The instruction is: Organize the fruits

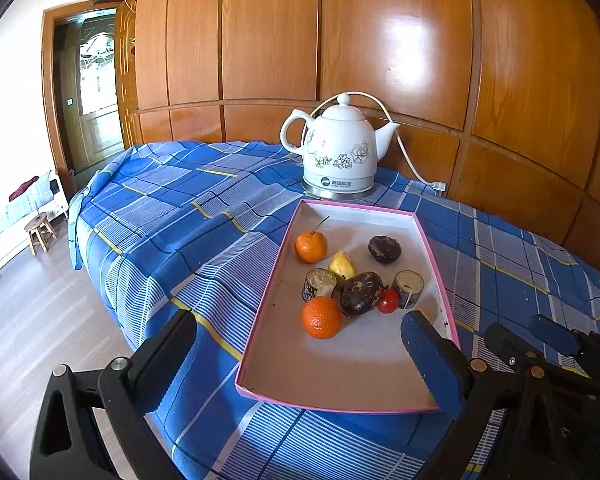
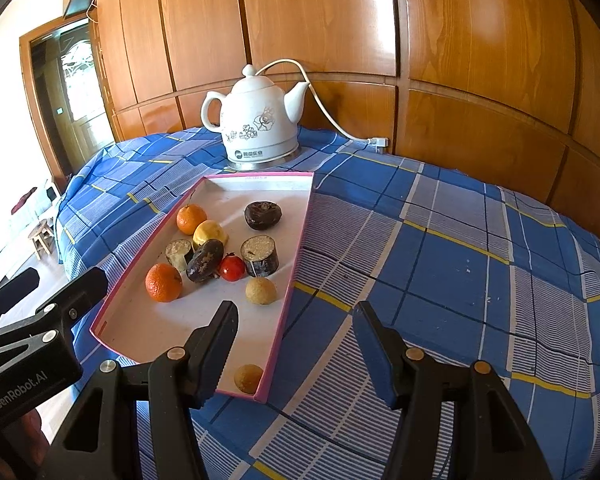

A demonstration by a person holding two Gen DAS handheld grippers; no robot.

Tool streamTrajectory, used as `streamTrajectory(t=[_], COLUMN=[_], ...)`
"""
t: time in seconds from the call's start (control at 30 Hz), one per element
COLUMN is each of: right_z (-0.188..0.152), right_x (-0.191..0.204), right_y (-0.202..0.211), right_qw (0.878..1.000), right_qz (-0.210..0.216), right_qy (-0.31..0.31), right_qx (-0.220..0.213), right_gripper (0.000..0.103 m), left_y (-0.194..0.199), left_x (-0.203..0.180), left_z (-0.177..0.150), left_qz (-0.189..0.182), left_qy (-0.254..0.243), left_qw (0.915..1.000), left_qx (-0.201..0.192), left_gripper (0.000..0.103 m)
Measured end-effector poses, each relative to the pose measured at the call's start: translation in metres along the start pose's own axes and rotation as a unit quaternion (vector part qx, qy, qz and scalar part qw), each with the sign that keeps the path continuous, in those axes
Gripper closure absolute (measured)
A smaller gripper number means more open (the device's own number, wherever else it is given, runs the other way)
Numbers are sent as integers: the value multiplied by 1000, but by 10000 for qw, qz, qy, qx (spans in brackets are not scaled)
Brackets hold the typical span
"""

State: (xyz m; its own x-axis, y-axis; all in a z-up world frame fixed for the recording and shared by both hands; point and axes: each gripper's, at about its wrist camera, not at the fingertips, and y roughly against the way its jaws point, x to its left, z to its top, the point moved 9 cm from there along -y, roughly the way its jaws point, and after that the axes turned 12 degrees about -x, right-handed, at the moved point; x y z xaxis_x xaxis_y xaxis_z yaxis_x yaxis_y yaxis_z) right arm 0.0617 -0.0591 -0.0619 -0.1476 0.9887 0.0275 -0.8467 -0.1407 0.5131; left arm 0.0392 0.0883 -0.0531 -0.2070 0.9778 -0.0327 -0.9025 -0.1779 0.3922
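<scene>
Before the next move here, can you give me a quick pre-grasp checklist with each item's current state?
1. Left gripper open, nothing between fingers: ok.
2. Right gripper open, nothing held: ok.
3. All fruit inside the tray: ok.
4. Near orange free on top: ok.
5. Tomato clear of neighbours: not ok, it sits against the dark fruit.
6. Kettle stands behind the tray, out of the way: ok.
</scene>
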Motion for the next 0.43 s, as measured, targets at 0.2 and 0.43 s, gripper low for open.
streamTrajectory(t=[0.2,0.43], right_z=[-1,-2], right_x=[-1,-5], right_y=[-1,-2], right_qw=[10000,10000], right_qz=[14,58], right_qy=[0,-30], right_qx=[19,30], right_gripper=[42,42], left_y=[0,0], left_x=[0,-1], left_z=[0,0], left_qz=[5,-35], left_qy=[-24,-22], left_qw=[10000,10000], left_qx=[-15,3], left_gripper=[0,0])
